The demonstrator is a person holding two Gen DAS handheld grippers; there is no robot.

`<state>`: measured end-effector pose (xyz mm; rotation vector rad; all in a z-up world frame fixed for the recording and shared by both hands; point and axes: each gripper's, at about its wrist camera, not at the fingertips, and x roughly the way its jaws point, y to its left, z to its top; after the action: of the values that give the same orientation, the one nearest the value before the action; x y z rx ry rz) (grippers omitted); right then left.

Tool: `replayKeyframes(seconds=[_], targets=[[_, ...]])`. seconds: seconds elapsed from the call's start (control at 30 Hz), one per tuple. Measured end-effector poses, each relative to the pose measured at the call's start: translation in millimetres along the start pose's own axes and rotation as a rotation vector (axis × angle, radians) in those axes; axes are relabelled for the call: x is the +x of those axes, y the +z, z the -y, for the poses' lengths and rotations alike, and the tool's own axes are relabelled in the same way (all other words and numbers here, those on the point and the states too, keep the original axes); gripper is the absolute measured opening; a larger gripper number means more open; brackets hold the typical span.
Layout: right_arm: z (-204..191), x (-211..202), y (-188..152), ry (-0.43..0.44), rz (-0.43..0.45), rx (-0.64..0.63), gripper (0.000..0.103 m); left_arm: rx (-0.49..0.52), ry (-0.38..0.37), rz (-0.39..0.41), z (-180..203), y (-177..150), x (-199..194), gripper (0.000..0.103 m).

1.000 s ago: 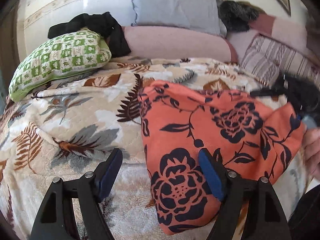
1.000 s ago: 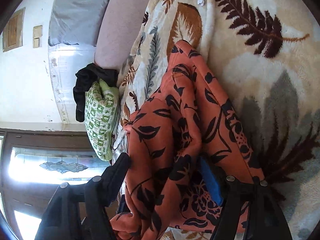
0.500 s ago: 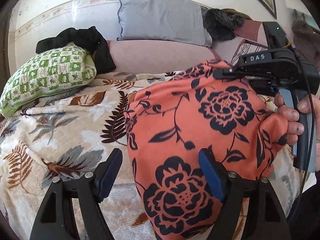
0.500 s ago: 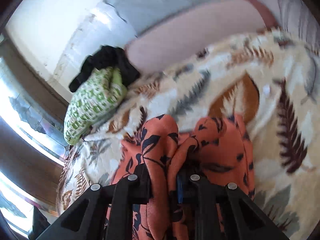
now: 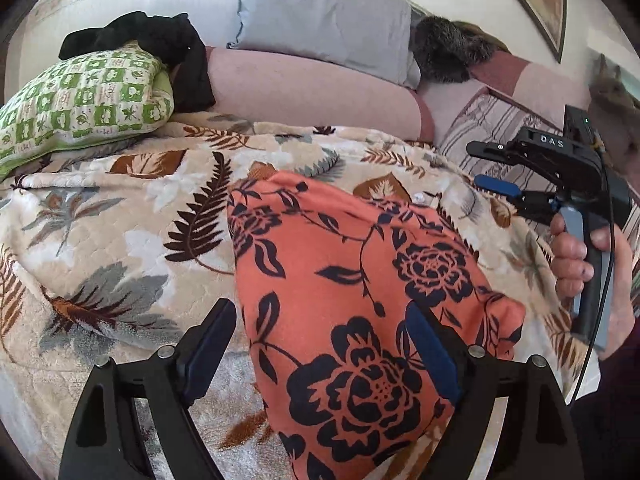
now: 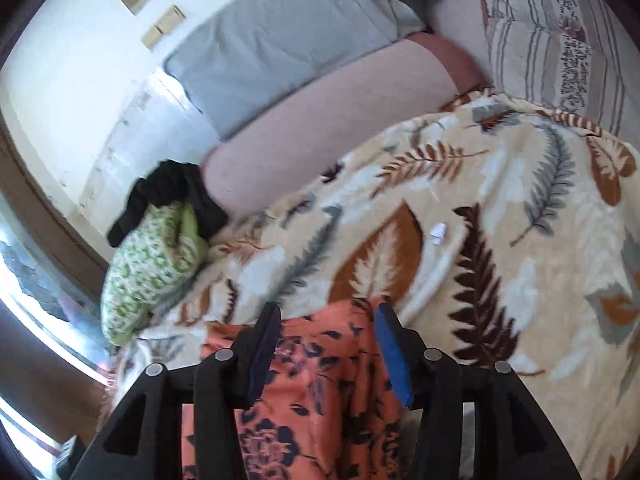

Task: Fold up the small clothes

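An orange garment with black flowers (image 5: 352, 288) lies folded on the leaf-patterned blanket (image 5: 120, 240). My left gripper (image 5: 320, 344) is open, its fingers straddling the garment's near left edge, the right finger resting on the cloth. My right gripper (image 5: 486, 168) shows in the left wrist view, open and empty, held above the blanket to the right of the garment. In the right wrist view my right gripper (image 6: 326, 340) is open above the garment's edge (image 6: 320, 380), not holding it.
A green checked pillow (image 5: 80, 100) with black clothing (image 5: 160, 40) on it lies at the back left. A pink bolster (image 5: 300, 92), a grey pillow (image 5: 320, 16) and a striped cushion (image 5: 496, 136) line the back. A small white item (image 6: 437, 235) lies on the blanket.
My right gripper was shut on the garment and held it lifted; it has opened and pulled away to the right. The garment has dropped flat onto the blanket. My left gripper stays open.
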<state>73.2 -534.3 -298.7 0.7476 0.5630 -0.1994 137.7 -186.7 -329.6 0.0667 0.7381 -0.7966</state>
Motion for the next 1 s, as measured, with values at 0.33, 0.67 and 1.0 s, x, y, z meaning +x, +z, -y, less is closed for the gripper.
replayKeyframes(seconds=[0.33, 0.67, 1.0], targets=[[-9.5, 86.6, -44.1, -0.160, -0.368, -0.015, 0.045, -0.027, 0.156, -0.142, -13.4, -12.5, 33.1, 0.095], [-46.0, 3.2, -102.3, -0.143, -0.321, -0.202, 0.046, -0.041, 0.268, -0.076, -16.2, 0.5, 14.0, 0.095], [-50.3, 9.0, -110.8, -0.232, -0.354, -0.279, 0.046, -0.038, 0.284, -0.078, -17.8, 1.9, 19.0, 0.095]])
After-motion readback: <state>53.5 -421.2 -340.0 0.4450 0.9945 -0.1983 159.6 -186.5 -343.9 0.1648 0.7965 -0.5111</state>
